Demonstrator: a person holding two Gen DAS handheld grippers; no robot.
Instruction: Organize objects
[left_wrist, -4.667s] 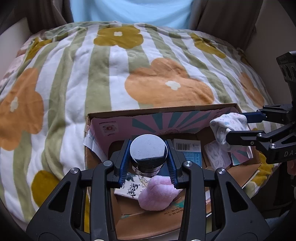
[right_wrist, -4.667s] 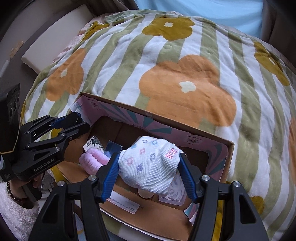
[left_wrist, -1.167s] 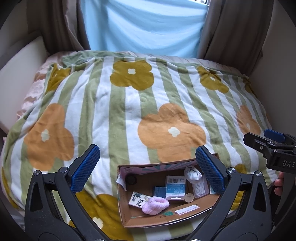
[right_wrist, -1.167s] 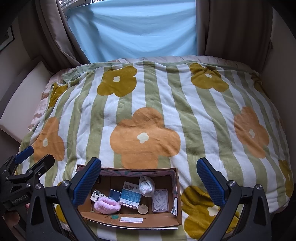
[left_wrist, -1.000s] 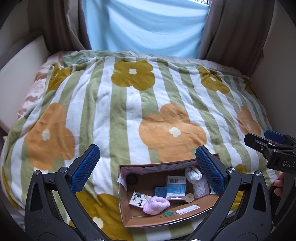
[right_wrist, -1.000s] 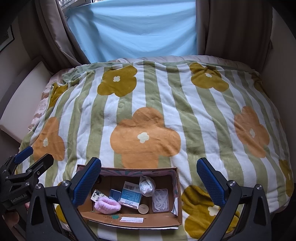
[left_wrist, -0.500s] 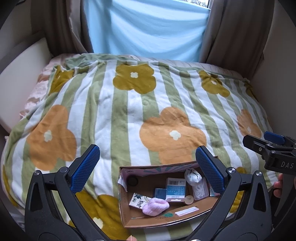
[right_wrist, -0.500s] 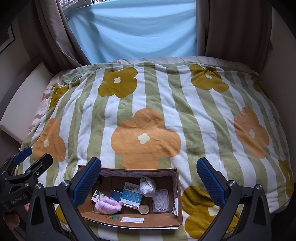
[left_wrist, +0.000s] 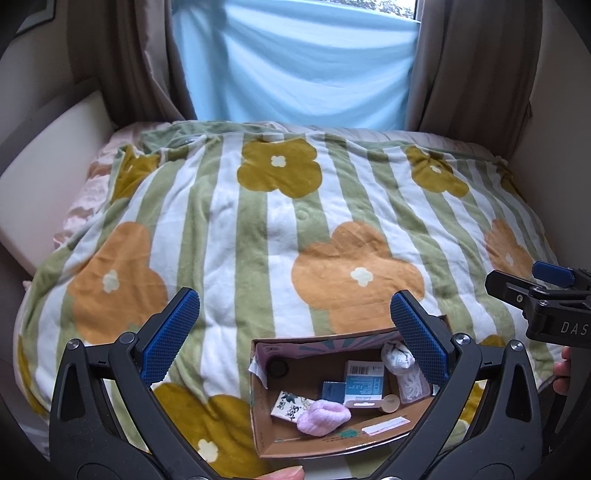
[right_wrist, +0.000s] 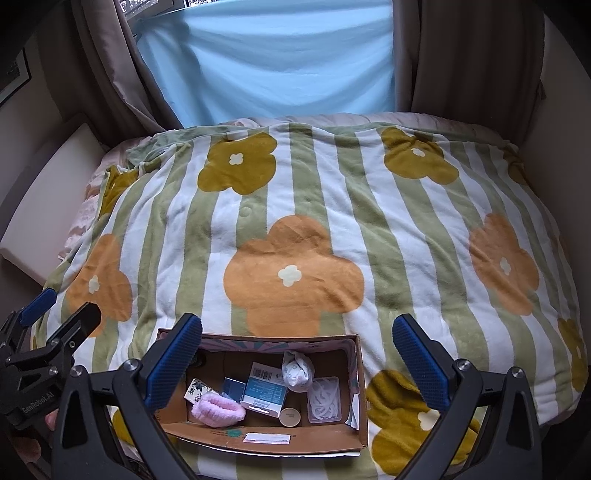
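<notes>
- The cardboard box (right_wrist: 356, 373) sits on the near edge of the flowered blanket (right_wrist: 295, 229), and every loose item in view lies inside it; nothing is left on the blanket around the box, so the organizing looks finished or very nearly so (a judgement from how things lie).
- The left gripper (left_wrist: 295, 338) hangs above and short of the box, jaws spread wide with nothing between them.
- The right gripper (right_wrist: 297, 352) is likewise splayed open and empty, raised over the box's near side.
- Counted inside the box: one pink fuzzy roll (right_wrist: 219, 408) at the near left, one patterned card pack (right_wrist: 194, 392) just left of it, one small dark blue box (right_wrist: 233, 387), one larger blue-and-white carton (right_wrist: 264, 393) in the middle, one balled white sock (right_wrist: 295, 371) toward the far side, one clear case of white loops (right_wrist: 324, 398) at the right, and one small round lid (right_wrist: 290, 417) near the front.
- One dark round object (left_wrist: 277, 368) sits in the box's far left corner (half hidden from the right wrist view).
- What may remain: at most tidying the arrangement within the box.
</notes>
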